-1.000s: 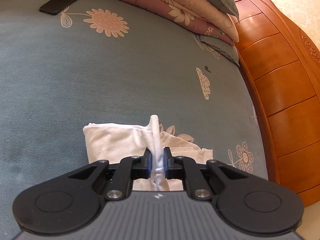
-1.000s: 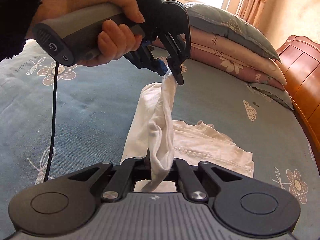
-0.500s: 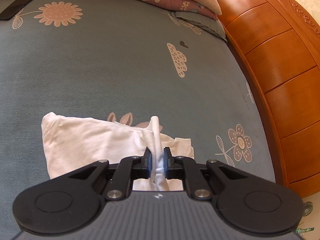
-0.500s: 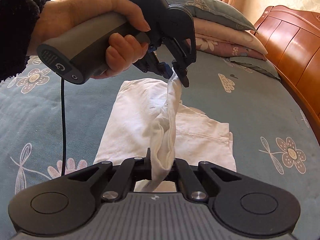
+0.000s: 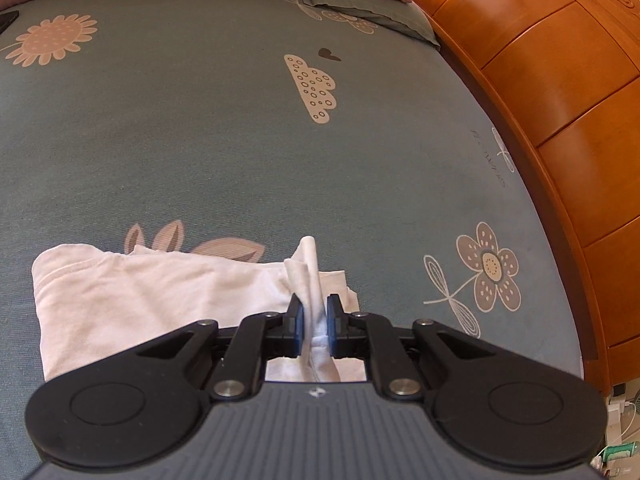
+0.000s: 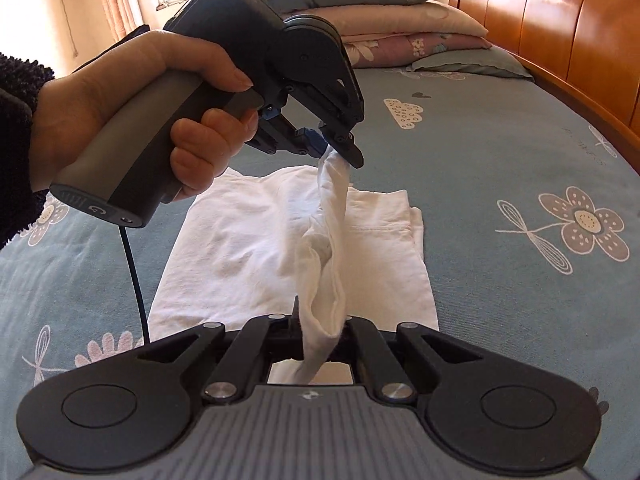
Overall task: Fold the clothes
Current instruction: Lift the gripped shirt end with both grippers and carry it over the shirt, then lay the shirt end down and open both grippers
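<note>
Cloth judged light, limp, non-slippery: white garment [image 6: 280,248] is laid half-folded on the bed [image 6: 500,152], one edge lifted. Hems are judged the best hold. Left gripper [image 6: 334,148] is pinched on the raised edge; right gripper [image 6: 320,334] is clamped on its near end.

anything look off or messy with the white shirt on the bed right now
Nothing damaged or spilled. The white shirt lies mostly flat on the bed; only one edge is bunched into a twisted strip, lifted between the left tool and the right tool. That fits a fold in progress.
</note>
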The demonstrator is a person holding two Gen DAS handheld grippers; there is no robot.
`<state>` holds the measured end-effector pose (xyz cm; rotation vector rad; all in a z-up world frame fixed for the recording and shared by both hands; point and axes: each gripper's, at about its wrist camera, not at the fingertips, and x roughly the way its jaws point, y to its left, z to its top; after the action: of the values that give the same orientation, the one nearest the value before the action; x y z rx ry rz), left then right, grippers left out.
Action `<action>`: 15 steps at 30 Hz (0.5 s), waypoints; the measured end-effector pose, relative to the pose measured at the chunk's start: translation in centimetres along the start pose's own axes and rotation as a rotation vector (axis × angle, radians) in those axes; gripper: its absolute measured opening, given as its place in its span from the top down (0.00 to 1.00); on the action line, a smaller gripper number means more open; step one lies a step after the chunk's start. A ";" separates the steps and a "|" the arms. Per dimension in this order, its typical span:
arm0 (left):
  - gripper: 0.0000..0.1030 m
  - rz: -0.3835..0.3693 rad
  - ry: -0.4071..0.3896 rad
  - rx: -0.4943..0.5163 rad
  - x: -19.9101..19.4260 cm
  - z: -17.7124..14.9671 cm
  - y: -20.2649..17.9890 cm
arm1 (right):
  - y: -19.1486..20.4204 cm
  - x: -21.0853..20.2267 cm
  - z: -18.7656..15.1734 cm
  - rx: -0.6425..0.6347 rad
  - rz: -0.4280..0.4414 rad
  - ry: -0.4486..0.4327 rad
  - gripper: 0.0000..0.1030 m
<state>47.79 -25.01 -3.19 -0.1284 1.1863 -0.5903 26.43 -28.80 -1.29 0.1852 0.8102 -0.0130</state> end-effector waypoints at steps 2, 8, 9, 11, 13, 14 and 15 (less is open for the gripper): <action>0.91 0.014 0.006 0.021 0.7 0.0 -0.8 | -1.0 0.2 -0.2 0.025 0.000 0.004 0.97; 0.91 0.075 0.044 0.078 3.2 -0.3 -2.8 | -3.0 1.2 -1.2 0.106 0.025 0.039 0.97; 0.91 0.082 0.050 0.080 3.7 -0.4 -3.0 | -3.3 1.4 -1.4 0.123 0.030 0.046 0.97; 0.91 0.097 0.059 0.090 4.4 -0.6 -3.4 | -3.7 1.6 -1.7 0.146 0.036 0.055 0.97; 0.91 0.120 0.063 0.115 5.0 -0.9 -3.9 | -3.8 1.6 -1.9 0.165 0.045 0.066 0.97; 0.91 0.127 0.065 0.124 5.2 -1.0 -4.0 | -4.0 1.7 -2.0 0.174 0.049 0.069 0.97; 0.91 0.133 0.069 0.133 5.5 -1.1 -4.1 | -4.1 1.7 -2.1 0.184 0.053 0.075 0.96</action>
<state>46.67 -30.95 -6.53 0.0842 1.2088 -0.5578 25.74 -32.41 -4.62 0.3825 0.8788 -0.0310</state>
